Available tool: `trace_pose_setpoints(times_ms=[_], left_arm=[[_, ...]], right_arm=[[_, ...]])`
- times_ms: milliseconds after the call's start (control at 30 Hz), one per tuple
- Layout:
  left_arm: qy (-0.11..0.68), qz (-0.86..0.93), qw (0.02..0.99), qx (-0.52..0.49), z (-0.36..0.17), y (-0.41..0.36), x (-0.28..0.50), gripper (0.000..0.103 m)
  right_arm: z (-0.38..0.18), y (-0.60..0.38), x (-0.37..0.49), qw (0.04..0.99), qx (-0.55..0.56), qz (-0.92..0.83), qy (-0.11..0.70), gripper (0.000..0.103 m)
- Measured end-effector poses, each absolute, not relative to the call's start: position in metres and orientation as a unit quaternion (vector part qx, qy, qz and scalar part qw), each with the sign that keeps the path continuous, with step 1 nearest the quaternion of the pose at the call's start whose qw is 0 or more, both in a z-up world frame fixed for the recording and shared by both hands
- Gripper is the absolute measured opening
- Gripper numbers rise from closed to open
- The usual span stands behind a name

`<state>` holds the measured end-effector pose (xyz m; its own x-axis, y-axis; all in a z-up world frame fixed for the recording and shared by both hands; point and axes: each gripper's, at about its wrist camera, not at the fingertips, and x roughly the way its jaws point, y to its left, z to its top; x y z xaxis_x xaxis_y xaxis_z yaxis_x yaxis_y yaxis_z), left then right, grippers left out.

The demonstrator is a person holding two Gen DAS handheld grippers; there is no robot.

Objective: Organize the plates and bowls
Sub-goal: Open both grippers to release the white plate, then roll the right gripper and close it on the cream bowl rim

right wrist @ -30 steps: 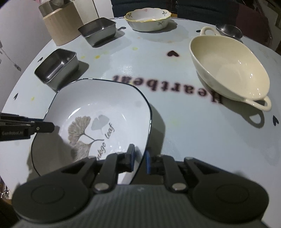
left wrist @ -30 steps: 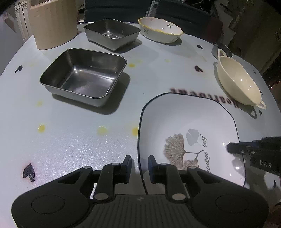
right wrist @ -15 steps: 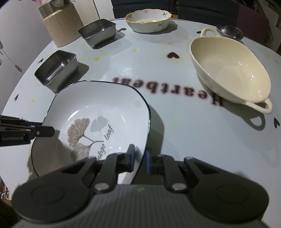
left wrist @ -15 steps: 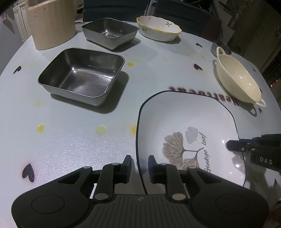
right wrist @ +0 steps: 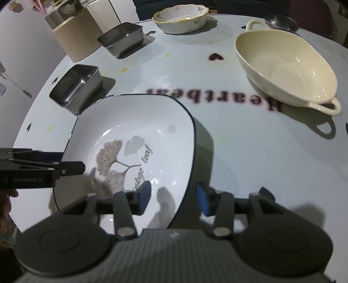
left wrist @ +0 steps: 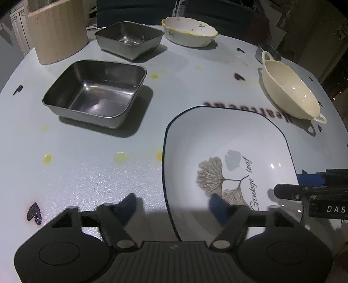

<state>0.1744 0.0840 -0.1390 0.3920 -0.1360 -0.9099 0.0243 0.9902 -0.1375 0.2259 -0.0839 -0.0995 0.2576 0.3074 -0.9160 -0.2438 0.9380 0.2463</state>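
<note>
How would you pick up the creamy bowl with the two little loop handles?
Probably by a handle. The cream bowl sits upright on the table, and its near loop handle sticks out sideways with nothing beside it. Coming down from above on that near side, one finger could pass through the loop and pinch it. The smooth, sloping wall looks slippery by comparison.

The bench (left wrist: 91, 174) has a pale, glossy top, printed with small dark hearts (left wrist: 34, 213), yellow dots (left wrist: 120, 156) and the word "Heartbeat" (right wrist: 213, 99) in dark letters, read upside down from here. At its far left corner stands a tan ribbed holder (left wrist: 57, 30); in the right wrist view a metal container (right wrist: 59, 14) rises from its top. Dark chair backs (left wrist: 130, 10) line the far edge.
</note>
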Motion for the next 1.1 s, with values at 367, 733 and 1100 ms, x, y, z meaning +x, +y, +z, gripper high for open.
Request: trace_pose_setpoints(times_ms=[367, 733, 1100], left_arm=[[0.525, -0.044, 0.849, -0.035, -0.118, 0.076, 0.161, 0.103], [0.493, -0.046, 0.868, -0.040, -0.098, 0.067, 0.158, 0.103], [0.430, -0.056, 0.899, -0.065, -0.075, 0.042, 0.177, 0.103]], right_arm=[[-0.083, -0.093, 0.214, 0.818, 0.039, 0.160, 0.551, 0.102], [-0.070, -0.128, 0.207, 0.839, 0.053, 0.137, 0.524, 0.103], [-0.055, -0.206, 0.215, 0.863, 0.125, 0.077, 0.483, 0.103]])
